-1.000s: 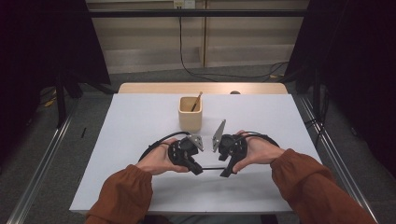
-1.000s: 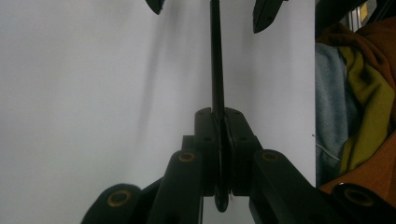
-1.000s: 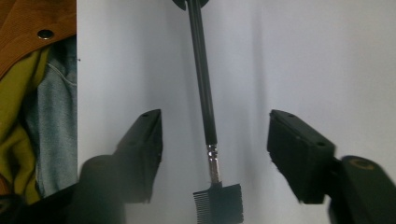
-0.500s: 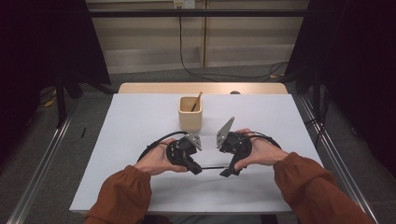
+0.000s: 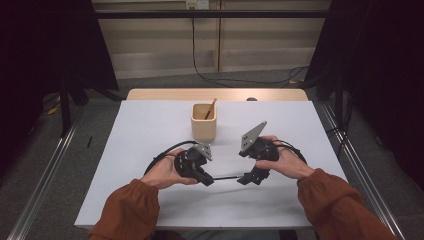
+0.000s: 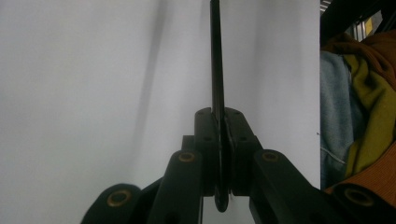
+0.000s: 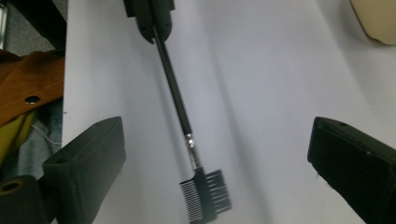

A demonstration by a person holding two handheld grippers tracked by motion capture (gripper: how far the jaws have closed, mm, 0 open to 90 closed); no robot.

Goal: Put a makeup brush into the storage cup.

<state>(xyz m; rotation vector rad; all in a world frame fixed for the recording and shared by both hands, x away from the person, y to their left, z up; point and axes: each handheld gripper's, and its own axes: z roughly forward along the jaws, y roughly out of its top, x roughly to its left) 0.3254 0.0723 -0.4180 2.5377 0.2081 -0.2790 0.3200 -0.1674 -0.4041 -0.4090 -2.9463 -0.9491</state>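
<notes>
A thin black brush with a small comb head (image 7: 205, 198) lies level just above the white table (image 5: 140, 135). My left gripper (image 5: 207, 180) is shut on the far end of its handle (image 6: 216, 56), seen edge-on between the closed jaws (image 6: 219, 119). My right gripper (image 5: 248, 178) faces it from the right, jaws spread wide. In the right gripper view (image 7: 215, 140) the comb head sits between the open jaws without touching either pad. The brush (image 5: 227, 178) spans the gap between both grippers.
A square wooden cup (image 5: 204, 122) with a thin stick (image 5: 211, 107) leaning in it stands behind the grippers at mid-table. A wooden strip (image 5: 165, 94) borders the table's back edge. Metal rails (image 5: 40, 180) run along both sides on the floor.
My right hand has shifted to the right and slightly back, widening the gap between the two grippers. The left gripper has stayed nearly still, holding the brush.
</notes>
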